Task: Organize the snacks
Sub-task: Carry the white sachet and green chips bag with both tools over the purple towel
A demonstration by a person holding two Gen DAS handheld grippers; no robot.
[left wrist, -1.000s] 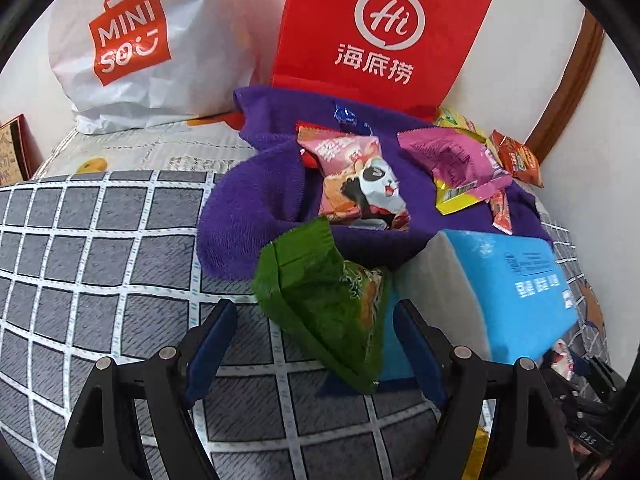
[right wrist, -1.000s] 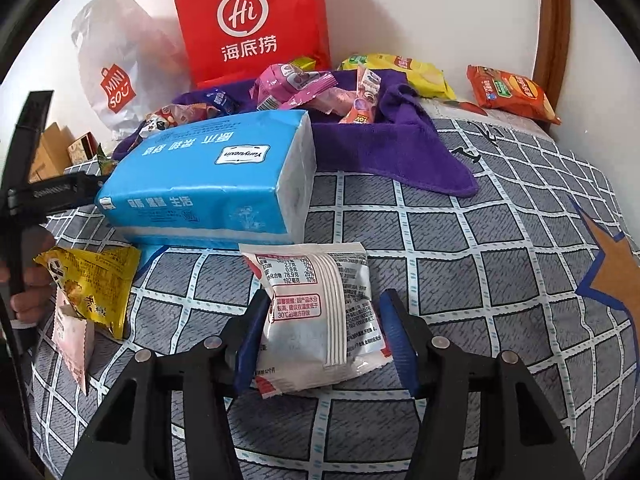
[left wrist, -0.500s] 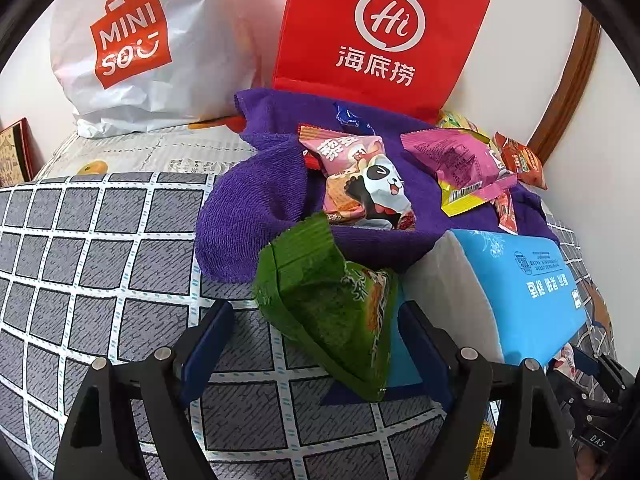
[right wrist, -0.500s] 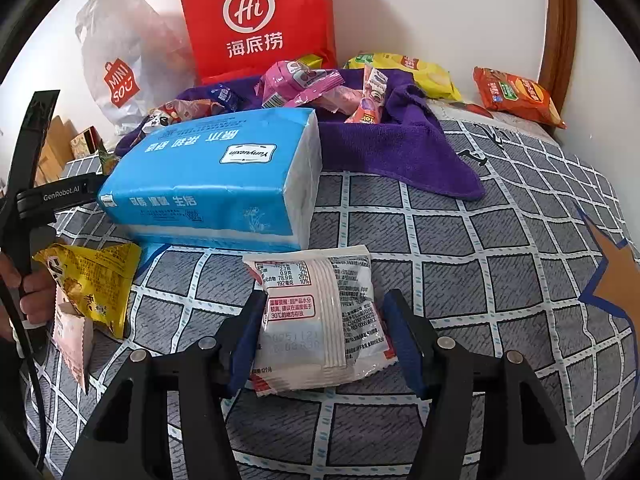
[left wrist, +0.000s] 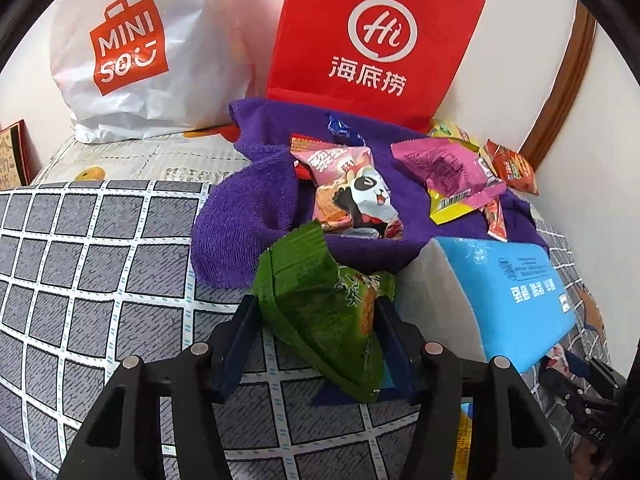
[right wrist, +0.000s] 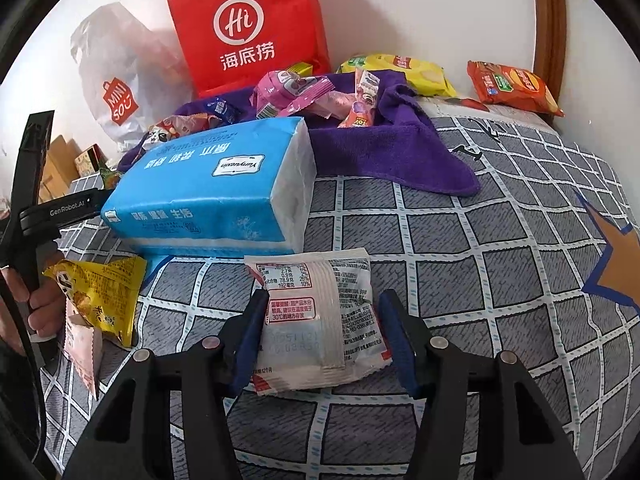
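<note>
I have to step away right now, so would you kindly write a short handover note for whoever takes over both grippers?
Left gripper: fingers closing on the green snack packet, which stands tilted beside the blue tissue pack.
Right gripper: fingers closing around the white snack packet, which lies flat on the checked bedcover; contact unclear.
Done: several snacks already lie on the purple towel.
Left: both these packets, the yellow packet by the left hand, and two bags near the wall.
</note>
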